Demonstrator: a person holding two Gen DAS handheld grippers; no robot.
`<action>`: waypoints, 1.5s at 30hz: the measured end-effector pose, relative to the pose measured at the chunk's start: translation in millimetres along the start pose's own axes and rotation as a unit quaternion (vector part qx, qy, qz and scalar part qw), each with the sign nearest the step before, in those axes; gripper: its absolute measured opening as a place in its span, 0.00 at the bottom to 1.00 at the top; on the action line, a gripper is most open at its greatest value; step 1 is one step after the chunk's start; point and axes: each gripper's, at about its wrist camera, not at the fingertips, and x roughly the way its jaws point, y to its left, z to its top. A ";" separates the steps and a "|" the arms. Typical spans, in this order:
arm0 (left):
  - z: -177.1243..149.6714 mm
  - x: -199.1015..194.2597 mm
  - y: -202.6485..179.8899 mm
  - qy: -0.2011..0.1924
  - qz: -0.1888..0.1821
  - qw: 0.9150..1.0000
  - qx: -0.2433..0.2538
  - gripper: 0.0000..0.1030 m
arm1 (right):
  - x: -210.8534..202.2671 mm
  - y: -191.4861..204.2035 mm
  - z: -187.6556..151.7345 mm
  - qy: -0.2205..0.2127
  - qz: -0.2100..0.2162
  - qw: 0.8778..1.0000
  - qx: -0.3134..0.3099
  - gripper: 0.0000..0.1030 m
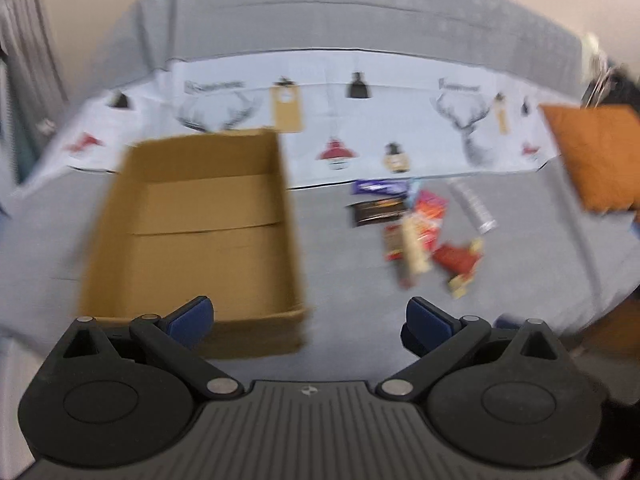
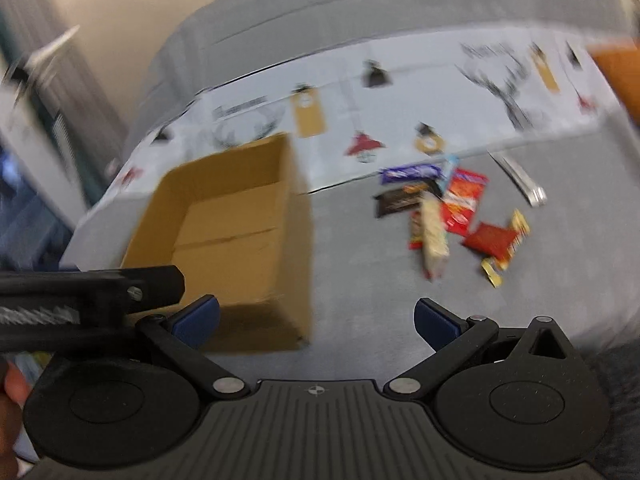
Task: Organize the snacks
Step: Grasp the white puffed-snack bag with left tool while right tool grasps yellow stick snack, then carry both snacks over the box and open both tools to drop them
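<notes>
An empty open cardboard box sits on a grey bed cover, also in the right wrist view. To its right lies a pile of snack packets: a purple bar, a dark brown bar, a pale long packet, red packets and a red-and-gold one. My left gripper is open and empty, in front of the box's near right corner. My right gripper is open and empty, short of the snacks. Both views are blurred.
A white printed cloth with deer and lamp pictures lies across the bed behind the box. An orange cushion sits at far right. A silver tube-like packet lies right of the snacks. The other gripper's body shows at left.
</notes>
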 end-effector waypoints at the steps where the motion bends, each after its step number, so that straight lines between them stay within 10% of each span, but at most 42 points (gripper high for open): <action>1: 3.1 17.8 -8.0 0.002 -0.004 1.000 -0.009 1.00 | 7.3 -23.4 0.5 -0.009 0.010 1.000 0.027 0.99; 8: 18.6 148.8 -73.5 0.048 -0.023 0.996 0.069 1.00 | 65.9 -135.1 18.9 -0.034 -0.101 0.994 -0.019 1.00; 16: 22.6 269.3 -115.8 0.085 -0.027 0.993 0.073 0.99 | 154.1 -253.5 32.2 0.023 0.007 0.996 0.082 0.88; 18: 26.4 295.5 -118.2 0.110 -0.040 0.991 0.065 0.79 | 172.2 -266.0 30.2 0.055 0.004 0.993 0.100 0.52; 21: 30.2 322.1 -115.9 0.160 -0.077 0.983 0.043 0.40 | 181.7 -266.8 31.7 0.055 0.024 0.992 0.109 0.46; 25: 27.5 329.4 -113.8 0.147 -0.083 0.984 0.048 0.38 | 196.8 -258.6 37.7 0.046 0.009 0.995 0.091 0.37; 27: 22.5 325.8 -113.2 0.145 -0.082 0.984 0.061 0.32 | 203.2 -255.9 40.5 0.043 -0.001 0.996 0.081 0.15; 38: 0.6 286.7 -83.7 0.153 -0.083 0.984 0.050 0.29 | 192.8 -231.8 24.3 0.049 -0.030 0.998 0.006 0.12; 45: 10.4 227.6 -62.4 0.139 -0.139 0.980 -0.013 0.29 | 134.5 -215.3 25.0 -0.029 -0.046 0.999 0.001 0.12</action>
